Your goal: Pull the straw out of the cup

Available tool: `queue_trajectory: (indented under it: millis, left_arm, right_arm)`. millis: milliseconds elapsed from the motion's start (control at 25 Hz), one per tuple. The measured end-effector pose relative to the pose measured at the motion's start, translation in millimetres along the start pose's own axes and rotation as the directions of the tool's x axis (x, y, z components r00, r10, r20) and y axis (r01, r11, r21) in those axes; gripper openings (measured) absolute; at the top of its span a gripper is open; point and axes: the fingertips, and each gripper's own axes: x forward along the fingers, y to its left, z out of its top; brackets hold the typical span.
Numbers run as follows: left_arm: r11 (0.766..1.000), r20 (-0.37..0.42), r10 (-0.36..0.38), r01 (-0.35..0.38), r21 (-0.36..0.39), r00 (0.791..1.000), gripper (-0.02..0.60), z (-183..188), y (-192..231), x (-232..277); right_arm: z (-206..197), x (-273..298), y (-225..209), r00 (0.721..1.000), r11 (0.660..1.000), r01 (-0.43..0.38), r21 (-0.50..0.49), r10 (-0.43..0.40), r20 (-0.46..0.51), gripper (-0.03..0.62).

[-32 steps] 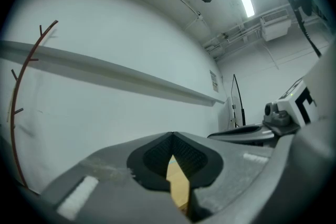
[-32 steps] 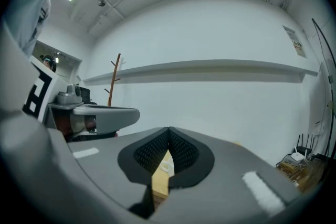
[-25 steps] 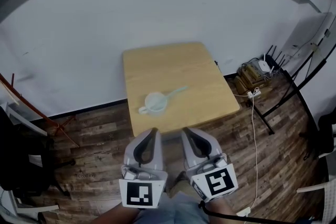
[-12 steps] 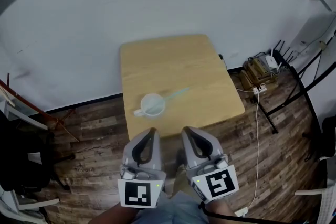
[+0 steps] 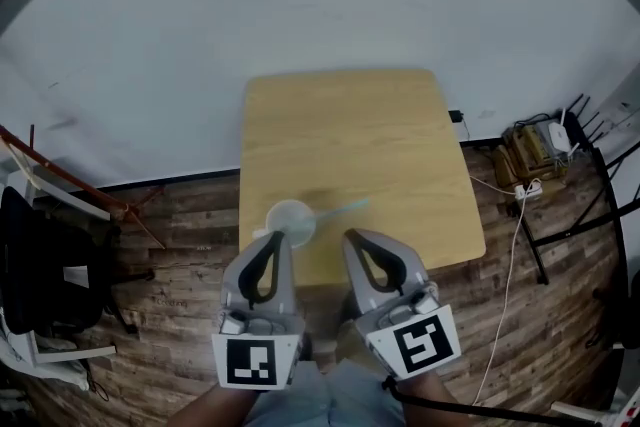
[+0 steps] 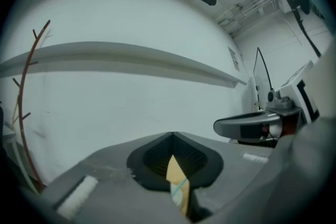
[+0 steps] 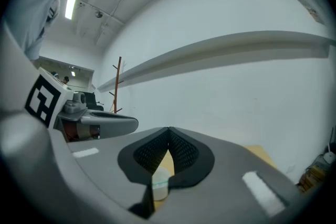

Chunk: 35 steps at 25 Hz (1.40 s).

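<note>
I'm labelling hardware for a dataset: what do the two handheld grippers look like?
The left gripper and right gripper are light grey, with curved jaws, black and ribbed inside. Each carries a white cube with black square markers.

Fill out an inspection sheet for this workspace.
Surface: square light wooden table.
Job's things: white handled cup near the table's front edge; pale blue straw in it, leaning right.
Clutter: nothing seen on the table.
Grippers: left gripper and right gripper short of the cup, fingers together, empty.
Cables: white cable trailing over the wood-plank floor at right.
Surroundings: white wall; black bulky item at left.
</note>
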Motion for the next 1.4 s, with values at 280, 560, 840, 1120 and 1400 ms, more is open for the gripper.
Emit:
queue_trajectory:
  millis: [280,560,840,1120,1400]
  left_arm:
    - [0.988,0.031,0.157,-0.157,0.007,0.987,0.02,22,10,24]
    - [0.961,0.077,0.274,-0.275,0.006,0.959,0.02,39,20,24]
    - [0.949,0.055,0.315,-0.316,0.003,0.947,0.02,37,34,28]
    - [0.948,-0.007,0.314,-0.314,-0.057,0.949,0.02,7,50,49]
    - [0.929,-0.094,0.313,-0.325,-0.177,0.945,0.02,-33,68,58]
  right_arm:
    - [27,31,-27,0.984,0.985,-0.167,-0.054,0.169,0.05,0.008]
    - [43,50,-23,0.945,0.944,-0.308,-0.12,0.318,0.073,0.008]
    - [38,72,-21,0.926,0.921,-0.368,-0.129,0.375,0.035,0.009]
    - [0,96,-19,0.884,0.873,-0.468,-0.138,0.459,-0.088,0.07]
    - [-64,103,3,0.749,0.751,-0.648,-0.129,0.598,-0.286,0.159]
